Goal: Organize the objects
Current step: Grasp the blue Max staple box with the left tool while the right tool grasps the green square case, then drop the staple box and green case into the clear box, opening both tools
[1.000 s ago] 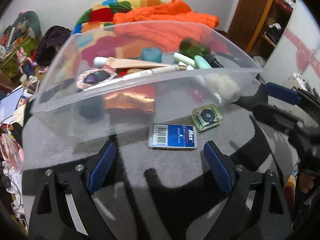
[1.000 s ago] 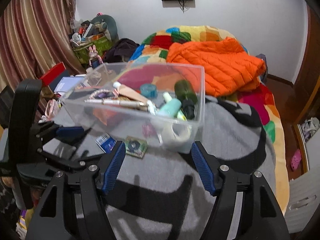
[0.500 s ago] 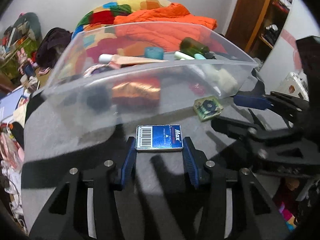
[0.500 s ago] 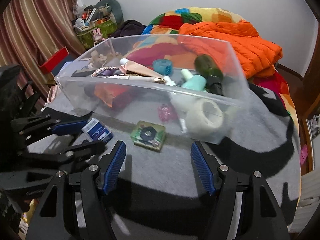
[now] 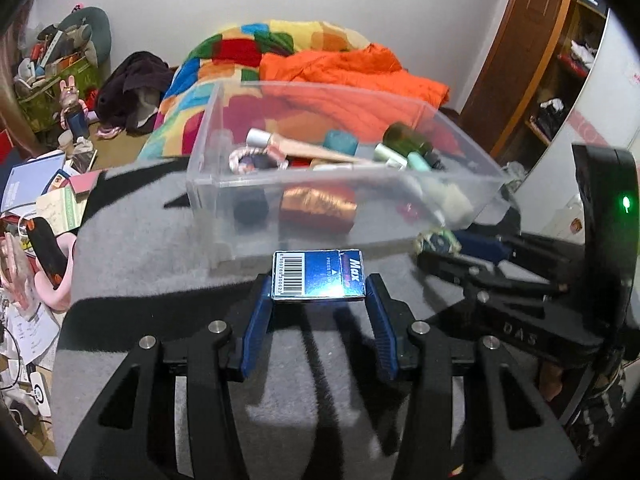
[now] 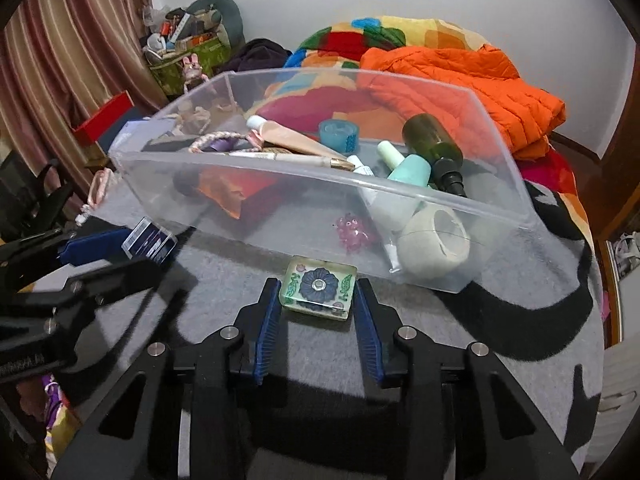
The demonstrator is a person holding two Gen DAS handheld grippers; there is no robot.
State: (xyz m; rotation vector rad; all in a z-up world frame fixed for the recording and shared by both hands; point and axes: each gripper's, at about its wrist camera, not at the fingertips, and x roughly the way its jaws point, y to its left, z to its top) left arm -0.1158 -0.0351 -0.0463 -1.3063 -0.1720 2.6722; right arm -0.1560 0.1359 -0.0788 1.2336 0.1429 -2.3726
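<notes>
Left wrist view: left gripper (image 5: 319, 308) clamped on the blue box (image 5: 319, 276), pads flat against both short sides, box lifted a little off the grey blanket (image 5: 140, 264) and hanging just before the near wall of the clear bin (image 5: 208, 176). To do it well: raise until the box clears the rim, carry over the bin, lower onto a bare patch away from the green bottle (image 5: 408, 142), only then let go. Keep level; a slick carton can slip out of flat pads if tilted. Right gripper (image 5: 452, 250) seen at the right edge, around the flower tile (image 5: 436, 240).

Against a second ago: jaws then wide apart with the box lying loose on the blanket; now closed on it and lifted, bin further off.

Right wrist view: right gripper (image 6: 316, 308) closing on the flower tile (image 6: 318, 288), tile between the pads, lying on the blanket (image 6: 480, 340) just before the bin (image 6: 520, 200). Whether the pads already press: hard to tell, seemingly touching. Best to finish the squeeze square on the tile's sides before any lift, then up over the rim and down beside the tape roll (image 6: 436, 240). Left gripper (image 6: 100, 256) at the left, holding the box (image 6: 150, 240).

Against a second ago: jaws then far apart and well back from the tile; now close around it, bin much nearer.
</notes>
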